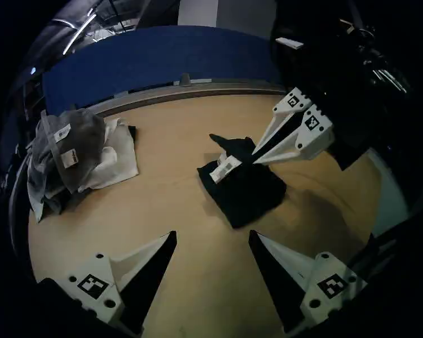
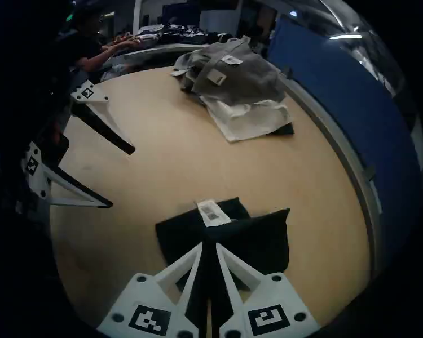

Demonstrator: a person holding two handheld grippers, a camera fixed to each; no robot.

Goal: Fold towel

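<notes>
right gripper (image 2: 210, 245) pinched shut on black towel (image 2: 262, 242).

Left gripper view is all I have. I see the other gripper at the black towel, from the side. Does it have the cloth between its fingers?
Observer: Yes. In the right gripper view, the right gripper has its fingers almost together, with a fold of the black towel pinched between them.
Operator: Where is my gripper relative to the towel?
Observer: The left gripper is open, beside the towel and apart from it, over the bare table.
Operator: Is anybody near?
Observer: A person is at another table beyond the pile of cloths, with one arm stretched forward.
</notes>
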